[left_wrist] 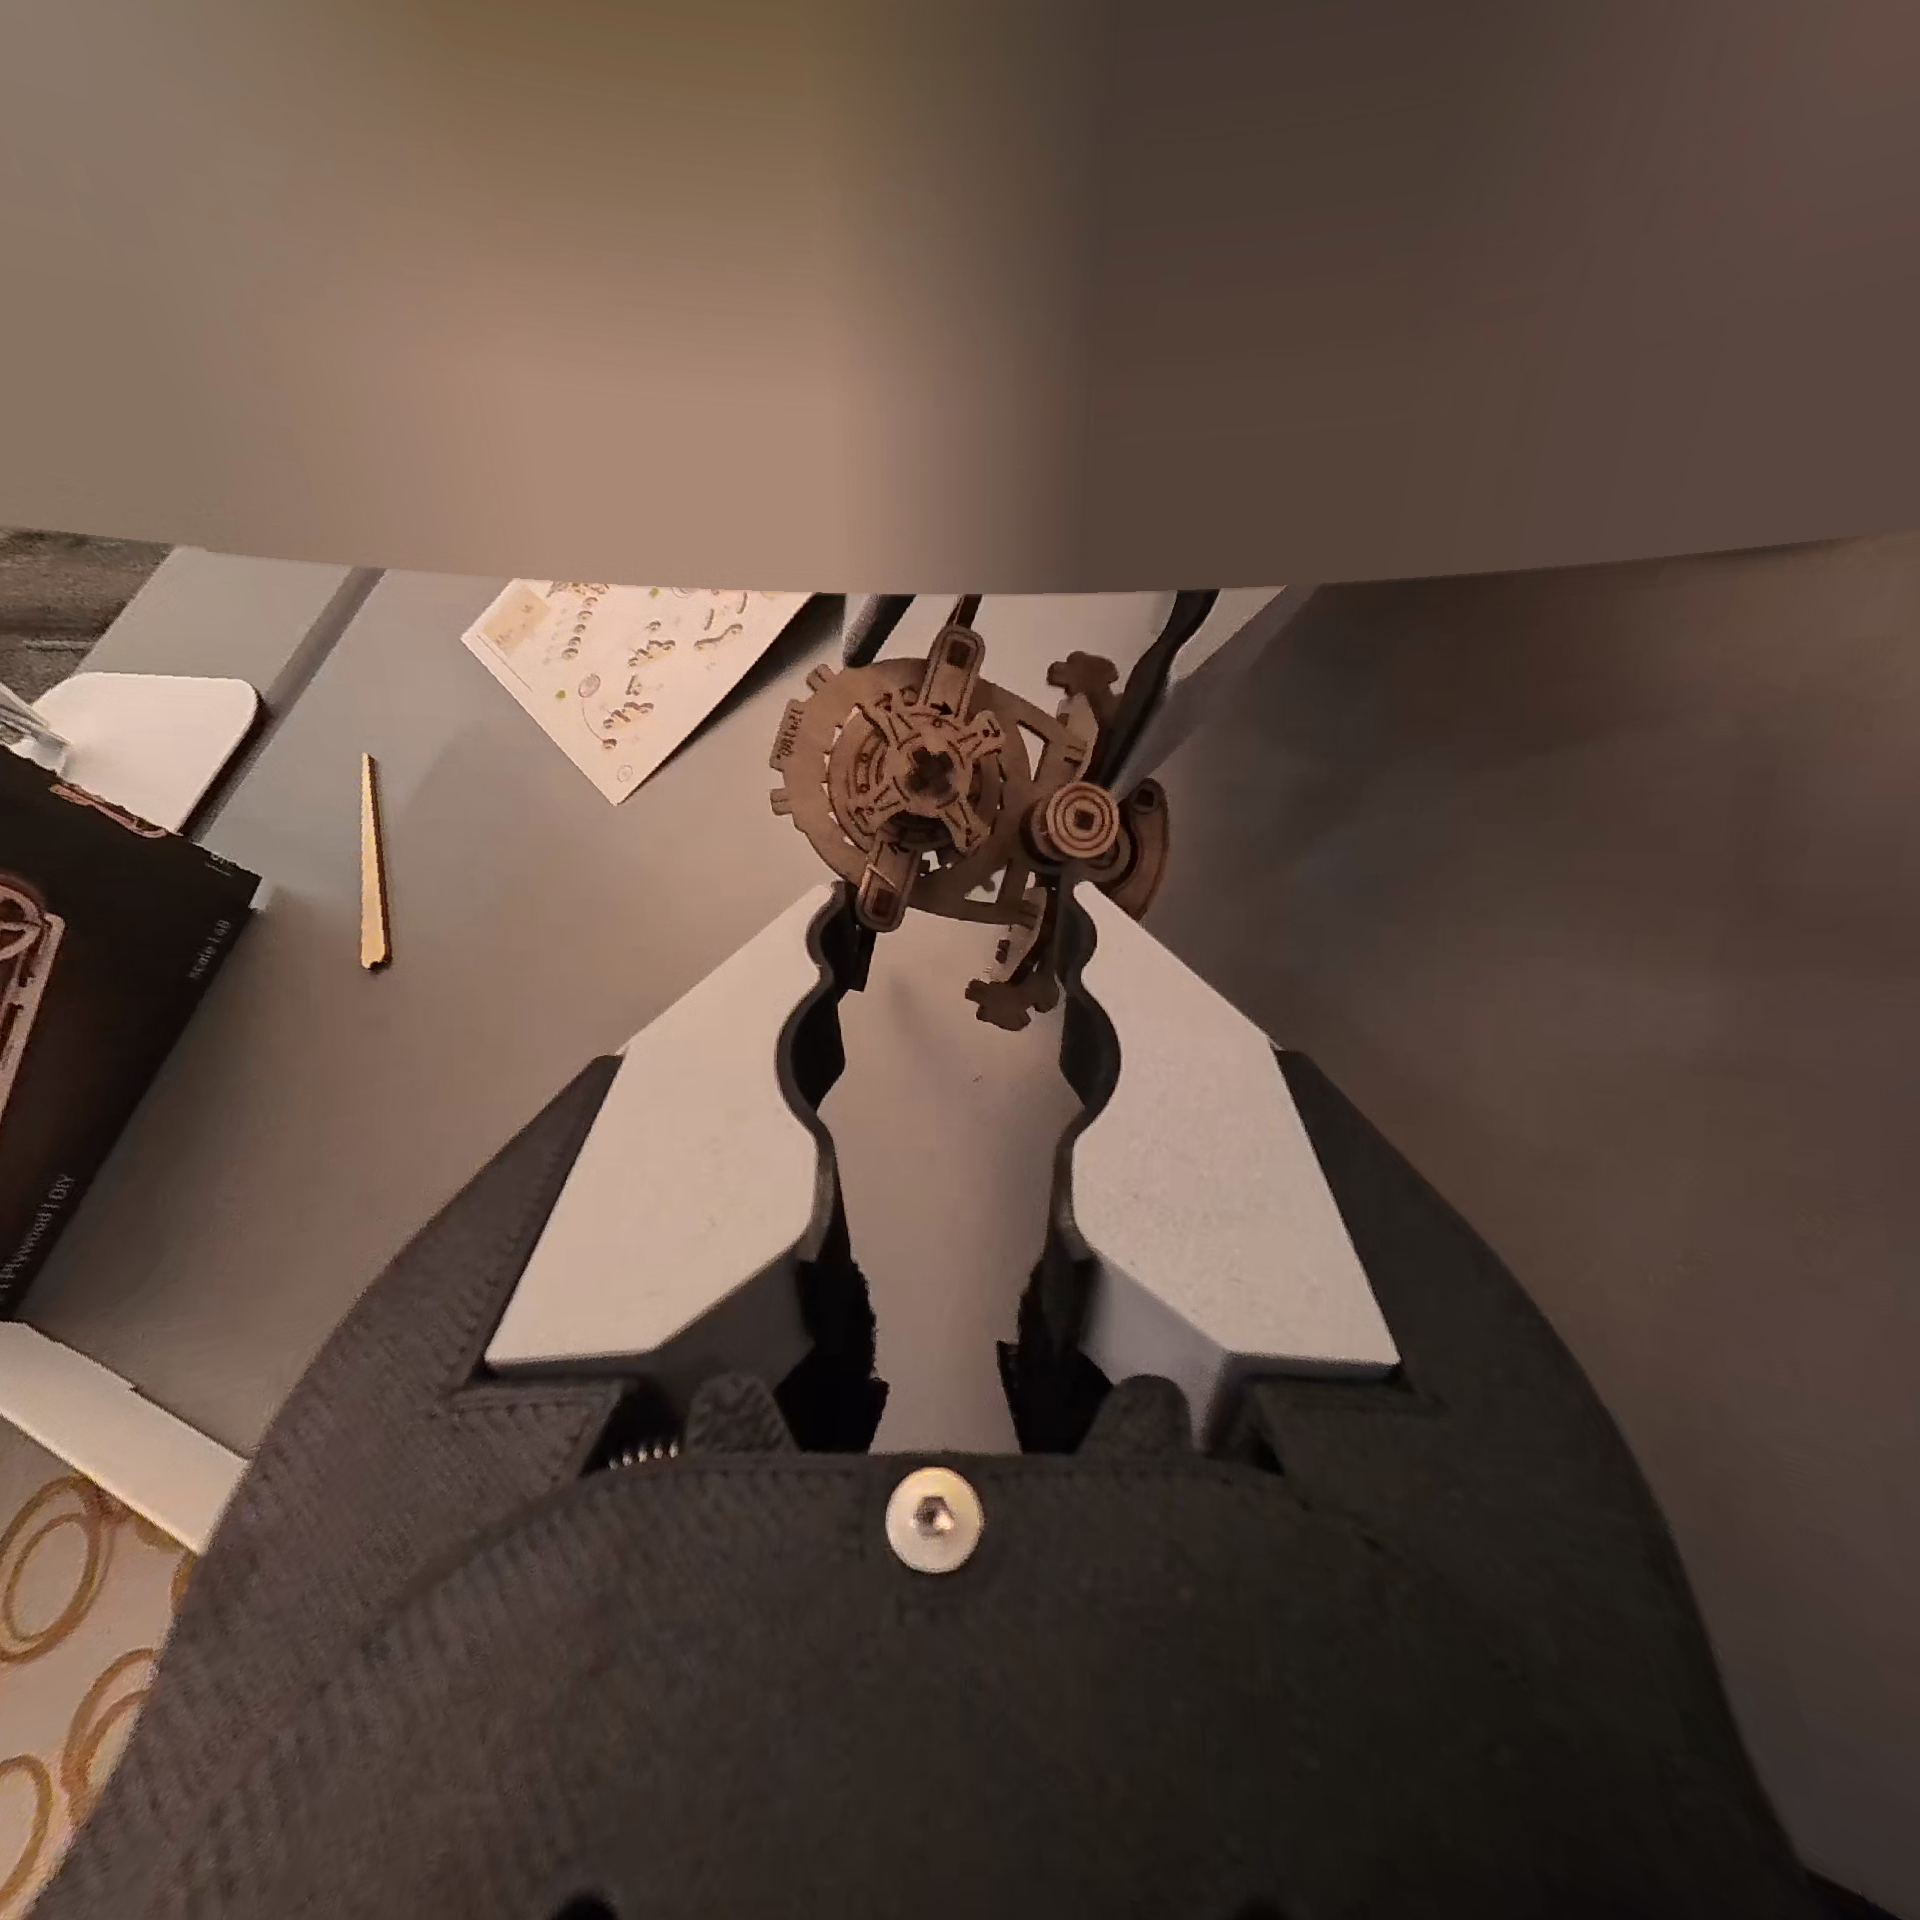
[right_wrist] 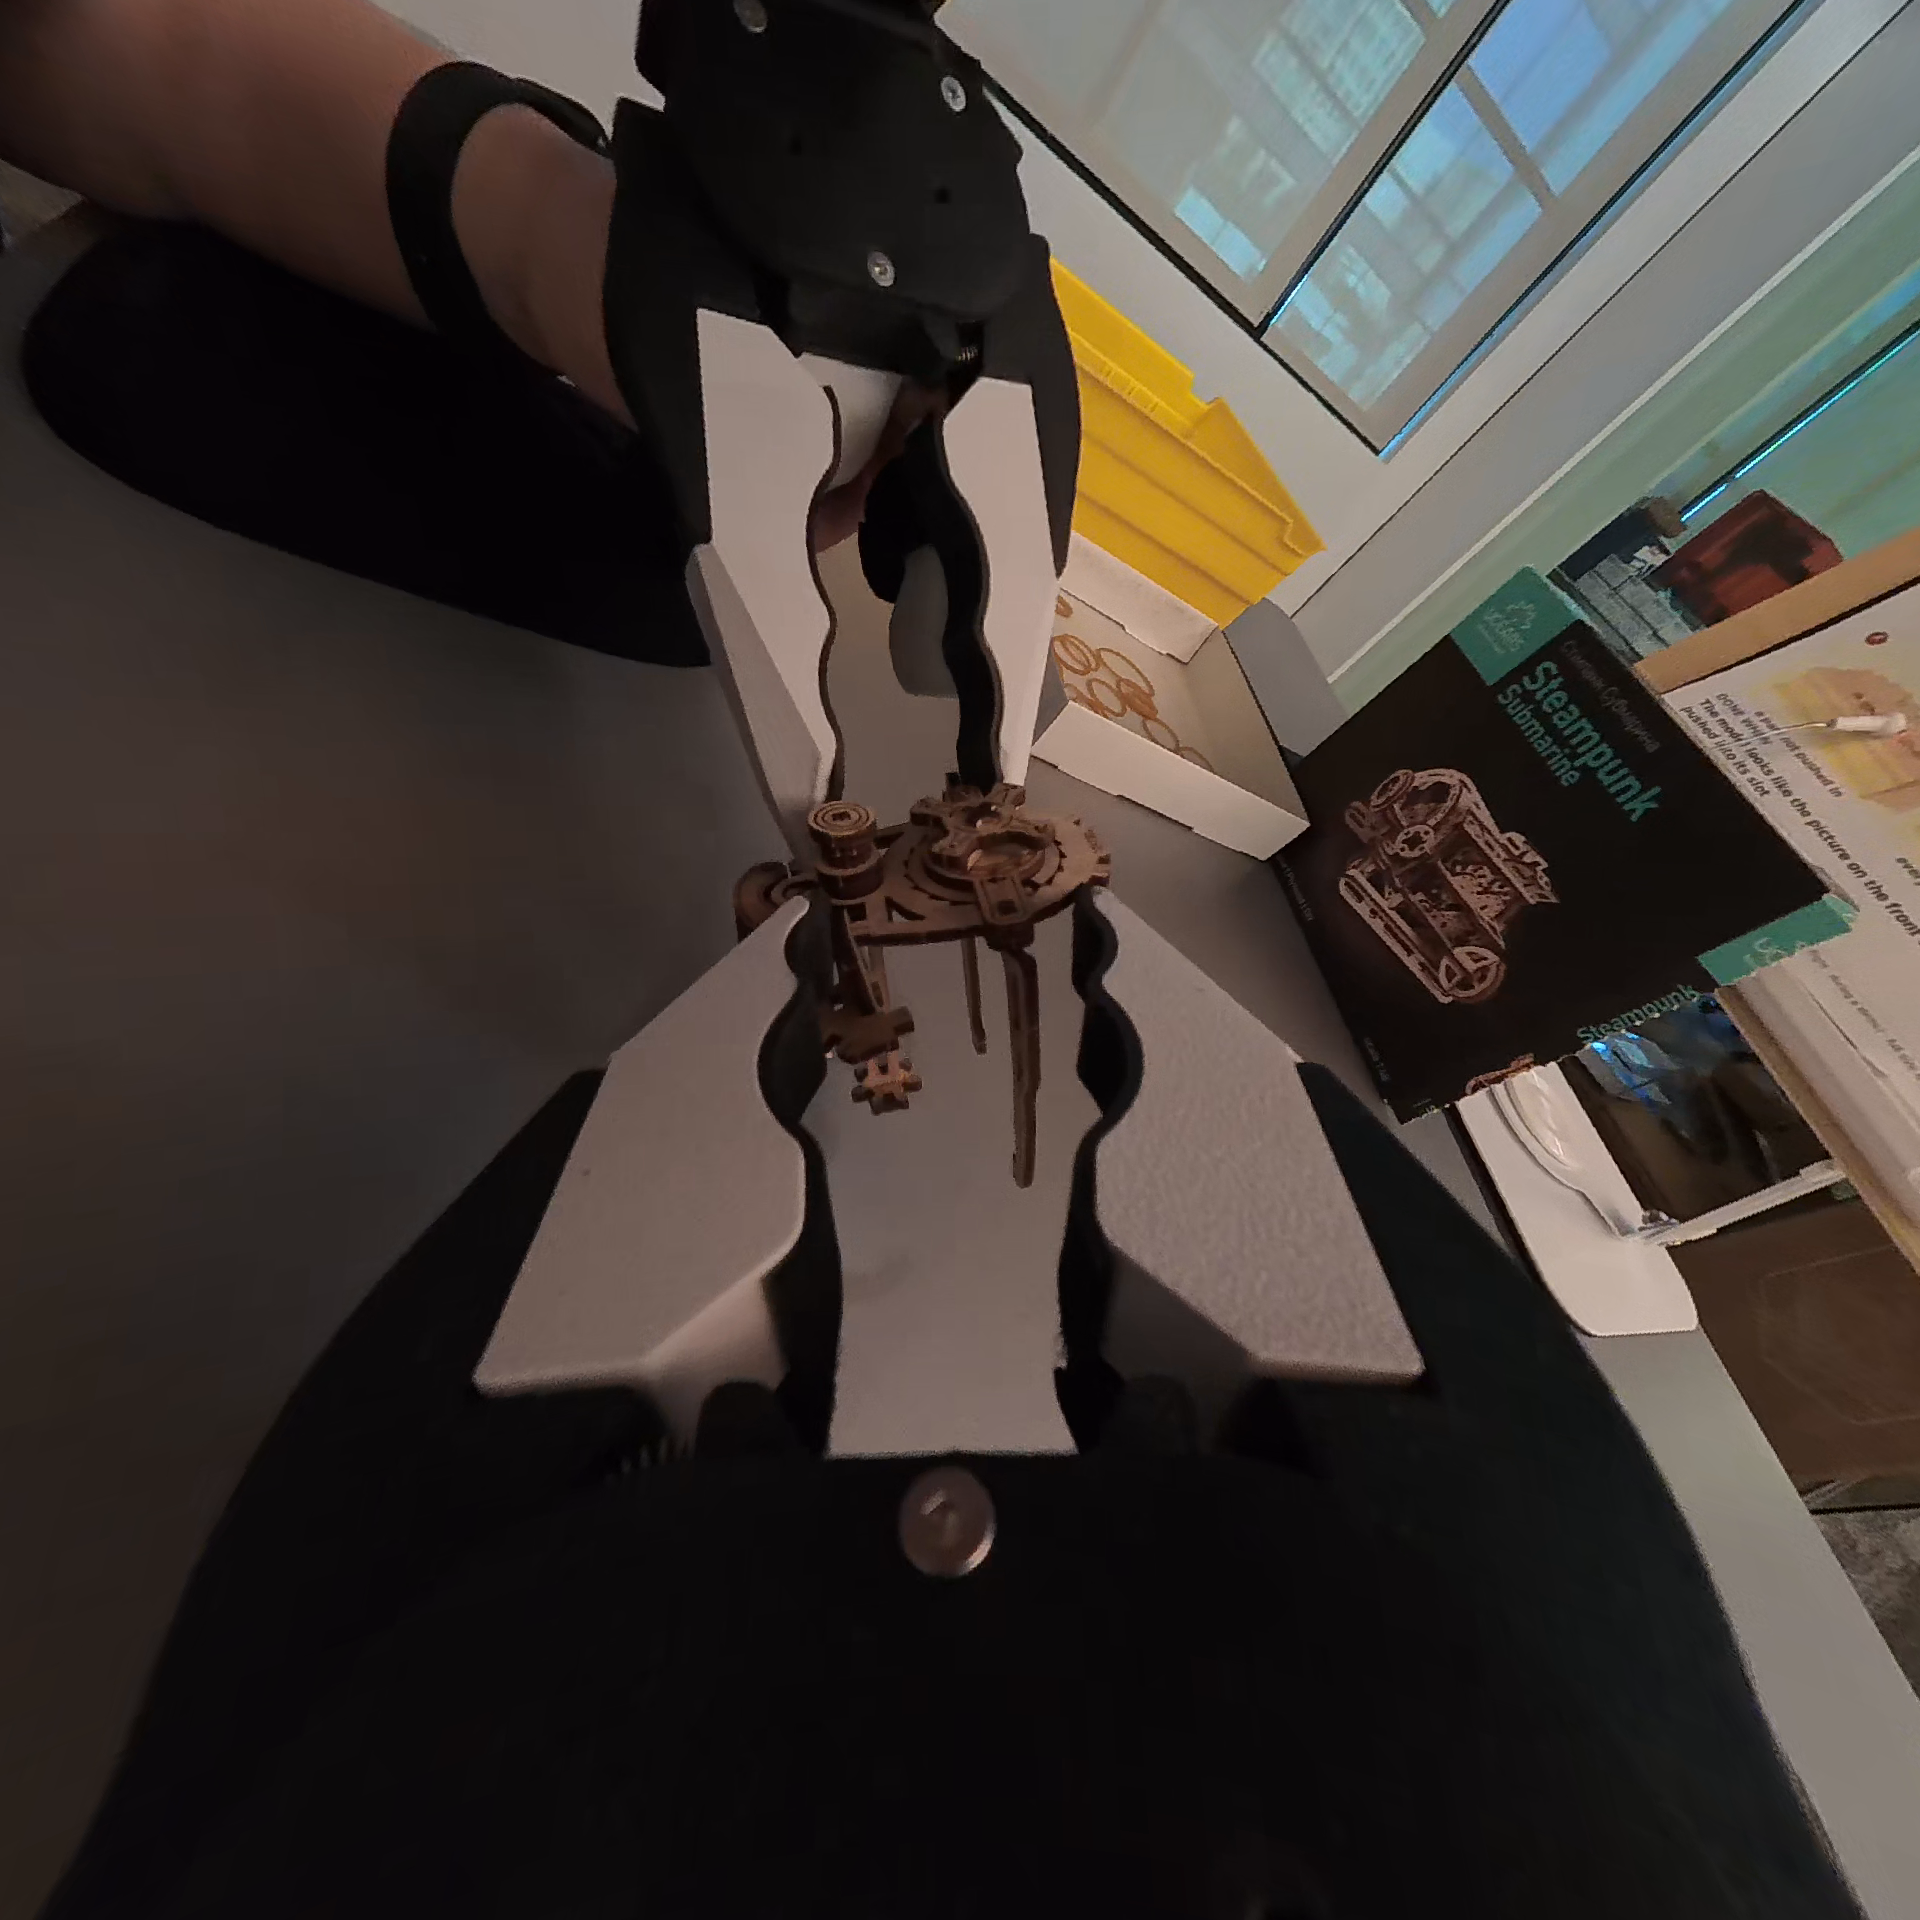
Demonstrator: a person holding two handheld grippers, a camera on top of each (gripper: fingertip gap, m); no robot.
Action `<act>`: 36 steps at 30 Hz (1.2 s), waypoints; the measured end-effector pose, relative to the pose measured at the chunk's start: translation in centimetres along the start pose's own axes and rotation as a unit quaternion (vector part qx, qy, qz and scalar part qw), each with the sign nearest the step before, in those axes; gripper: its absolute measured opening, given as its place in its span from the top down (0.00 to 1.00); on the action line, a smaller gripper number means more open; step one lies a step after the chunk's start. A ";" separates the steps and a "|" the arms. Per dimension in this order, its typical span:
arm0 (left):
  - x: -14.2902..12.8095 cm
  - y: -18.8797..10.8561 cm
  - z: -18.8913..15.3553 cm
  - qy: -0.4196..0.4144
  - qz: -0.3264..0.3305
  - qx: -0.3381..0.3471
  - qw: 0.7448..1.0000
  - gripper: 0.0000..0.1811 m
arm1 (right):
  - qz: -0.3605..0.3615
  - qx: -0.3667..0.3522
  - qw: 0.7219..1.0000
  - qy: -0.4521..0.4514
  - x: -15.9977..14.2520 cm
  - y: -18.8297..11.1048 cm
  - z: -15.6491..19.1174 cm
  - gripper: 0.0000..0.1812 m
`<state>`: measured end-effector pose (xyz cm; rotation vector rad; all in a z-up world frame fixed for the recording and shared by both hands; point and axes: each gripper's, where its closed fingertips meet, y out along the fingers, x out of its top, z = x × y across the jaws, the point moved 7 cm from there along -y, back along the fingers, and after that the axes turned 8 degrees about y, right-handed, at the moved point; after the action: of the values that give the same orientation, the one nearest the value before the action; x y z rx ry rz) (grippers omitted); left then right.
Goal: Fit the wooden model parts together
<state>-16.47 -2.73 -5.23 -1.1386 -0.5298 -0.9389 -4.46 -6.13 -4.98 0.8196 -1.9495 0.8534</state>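
A small brown wooden model [left_wrist: 935, 790] of gears, a round wheel and thin legs is held above the grey table [left_wrist: 1558, 935]. My left gripper [left_wrist: 956, 914] closes on its lower edge, with the fingertips touching the wood on both sides. In the right wrist view the model [right_wrist: 956, 873] sits between the tips of my right gripper [right_wrist: 945, 920], which is shut on its sides. There the left gripper [right_wrist: 904, 779] comes down from above onto the model's top. Part of the right gripper's fingers [left_wrist: 1153, 686] shows behind the model, under a blurred patch.
A loose wooden stick [left_wrist: 372, 862] and an instruction sheet [left_wrist: 634, 675] lie on the table to the left. A dark kit box [right_wrist: 1538, 862], a white tray with rings [right_wrist: 1132, 707] and a yellow bin [right_wrist: 1174, 457] stand at the right. A person's forearm [right_wrist: 260, 208] reaches in. The tips of both grippers are at nearly the same place.
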 end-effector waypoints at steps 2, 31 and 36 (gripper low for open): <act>0.0 0.0 0.1 -0.009 -0.001 -0.001 1.000 0.80 | 0.008 0.001 1.000 0.015 -0.1 0.0 -0.1 0.75; 0.0 -0.6 0.8 -0.067 -0.056 -0.027 0.996 0.80 | -0.038 0.031 0.990 0.133 -0.6 -0.7 -1.6 0.78; 0.0 -0.5 0.9 -0.051 -0.066 -0.011 0.996 0.80 | -0.046 0.035 0.986 0.158 -0.6 -0.7 -1.8 0.78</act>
<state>-16.77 -2.01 -4.62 -1.1871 -0.6866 -1.0055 -2.83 -4.93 -4.52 0.7574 -1.6017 0.9384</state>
